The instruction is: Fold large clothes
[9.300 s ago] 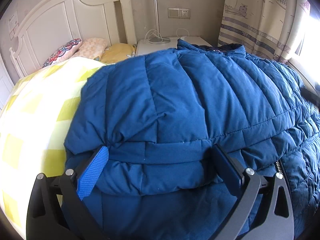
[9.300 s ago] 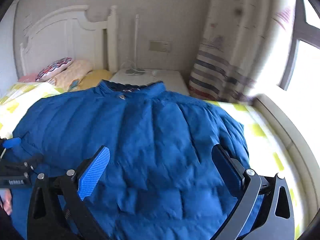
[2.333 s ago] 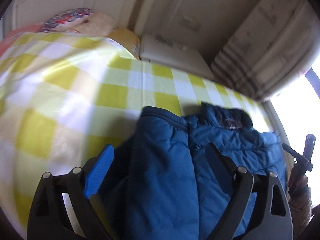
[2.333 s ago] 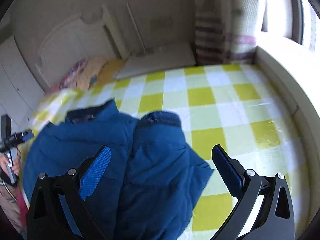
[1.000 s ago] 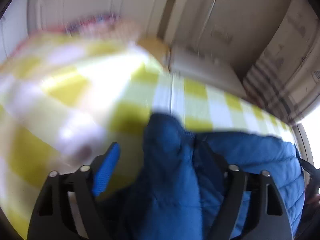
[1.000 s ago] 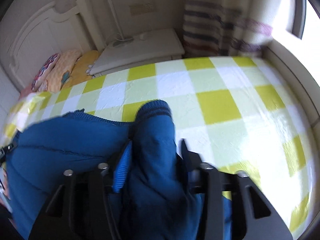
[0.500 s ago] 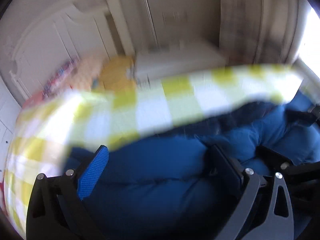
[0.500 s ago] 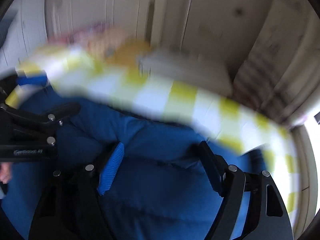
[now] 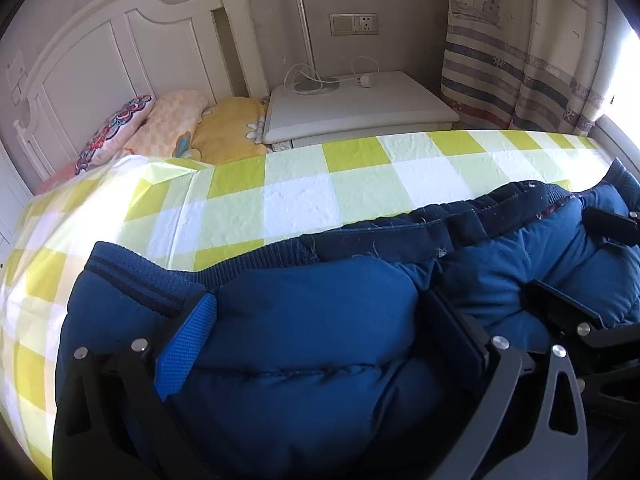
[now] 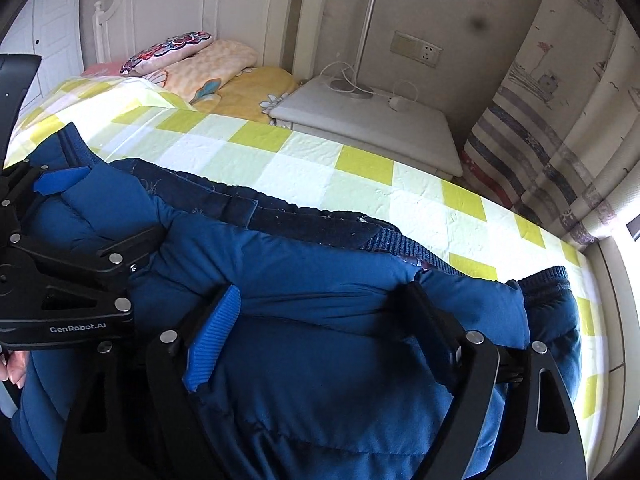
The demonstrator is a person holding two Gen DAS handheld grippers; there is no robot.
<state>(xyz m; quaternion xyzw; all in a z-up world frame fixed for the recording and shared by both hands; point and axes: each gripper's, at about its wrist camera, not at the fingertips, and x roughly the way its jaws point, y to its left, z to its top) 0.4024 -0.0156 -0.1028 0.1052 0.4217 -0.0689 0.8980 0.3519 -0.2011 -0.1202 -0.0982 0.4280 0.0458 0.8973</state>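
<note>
The puffy blue quilted down jacket (image 9: 328,320) lies bundled across the near part of the bed, on a yellow, white and pale-green checked bedspread (image 9: 304,196). Its dark ribbed knit collar and hem (image 9: 400,236) run along the far edge of the bundle, and a ribbed cuff (image 10: 544,280) shows at the right end.

The left gripper (image 9: 316,332) has its fingers spread wide, pressed into the padded fabric with a fat fold bulging between them; the blue pad (image 9: 184,344) sits on its left finger. The right gripper (image 10: 320,320) is likewise spread fairly wide and sunk into the jacket, a thick roll of fabric filling the gap. The two tools work side by side, each visible in the other's camera.

Beyond the jacket, patterned pillows (image 9: 160,128) pile against a white panelled headboard (image 9: 120,44). A white bedside table (image 9: 352,104) carries a slim metal lamp (image 9: 304,28), beside a striped curtain (image 9: 520,48).
</note>
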